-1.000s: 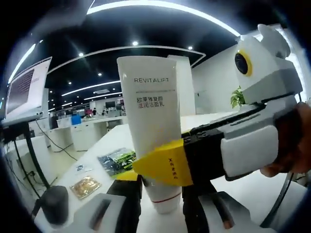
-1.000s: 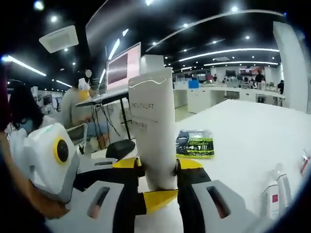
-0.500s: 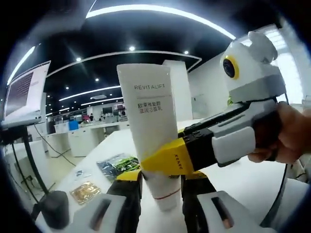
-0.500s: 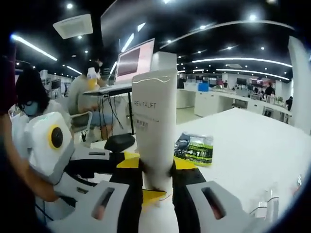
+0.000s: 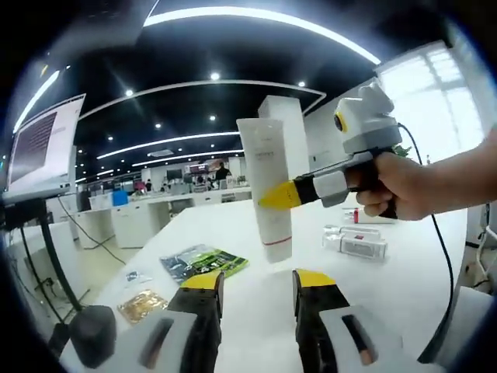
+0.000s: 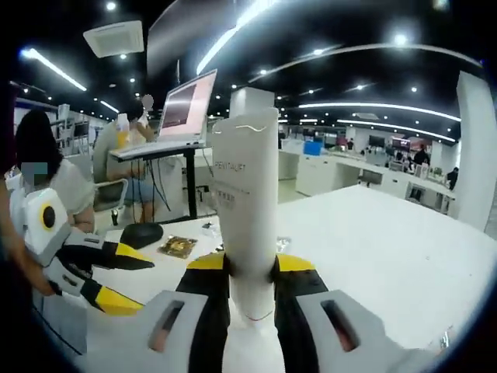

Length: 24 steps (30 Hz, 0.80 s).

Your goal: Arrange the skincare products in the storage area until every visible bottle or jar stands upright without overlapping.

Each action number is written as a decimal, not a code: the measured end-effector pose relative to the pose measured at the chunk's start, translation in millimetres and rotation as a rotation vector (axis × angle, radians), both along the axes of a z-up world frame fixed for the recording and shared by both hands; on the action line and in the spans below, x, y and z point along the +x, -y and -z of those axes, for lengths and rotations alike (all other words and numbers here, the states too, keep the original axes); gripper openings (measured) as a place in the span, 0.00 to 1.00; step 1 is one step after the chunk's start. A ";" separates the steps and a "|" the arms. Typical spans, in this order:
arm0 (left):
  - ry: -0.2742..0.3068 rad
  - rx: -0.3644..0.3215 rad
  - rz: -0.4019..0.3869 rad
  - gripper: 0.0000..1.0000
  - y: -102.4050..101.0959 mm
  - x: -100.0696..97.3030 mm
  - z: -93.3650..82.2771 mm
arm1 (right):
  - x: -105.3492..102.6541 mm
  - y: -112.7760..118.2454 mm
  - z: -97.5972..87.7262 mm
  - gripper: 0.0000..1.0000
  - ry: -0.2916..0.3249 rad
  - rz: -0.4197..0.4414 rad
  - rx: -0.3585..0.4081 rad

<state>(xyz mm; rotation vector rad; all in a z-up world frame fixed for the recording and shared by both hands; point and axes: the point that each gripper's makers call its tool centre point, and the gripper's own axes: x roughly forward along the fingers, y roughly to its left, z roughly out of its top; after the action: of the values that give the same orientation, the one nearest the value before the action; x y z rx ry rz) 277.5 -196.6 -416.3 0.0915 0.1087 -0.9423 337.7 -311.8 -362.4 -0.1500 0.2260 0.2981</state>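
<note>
- The white REVITALIFT tube (image 6: 247, 198) stands cap-down, lifted above the white table (image 5: 404, 287), clamped low between the right gripper (image 6: 248, 268) jaws.
- The left gripper (image 5: 255, 281) is spread wide and holds nothing, well apart from the tube.
- On the table lie a green packet (image 5: 203, 261), a gold sachet (image 5: 142, 305), and small bottles (image 5: 357, 241) partly hidden behind a hand (image 5: 392, 183).
- The print on the bottles is too small to read.
</note>
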 end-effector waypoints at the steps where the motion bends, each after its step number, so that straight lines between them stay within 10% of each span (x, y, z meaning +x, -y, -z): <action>1: 0.006 -0.002 -0.002 0.35 -0.8 -0.2 -1.4 | 2.7 7.6 -0.8 0.19 0.001 0.010 0.008; 24: 0.005 0.021 0.000 0.35 -4.9 1.3 4.4 | 32.0 114.6 23.0 0.19 -0.022 0.079 0.073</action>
<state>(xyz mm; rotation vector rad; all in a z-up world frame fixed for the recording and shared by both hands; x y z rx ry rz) 278.8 -191.7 -420.7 0.1130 0.1142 -0.9411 369.7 -426.3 -385.3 -0.0654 0.2415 0.2296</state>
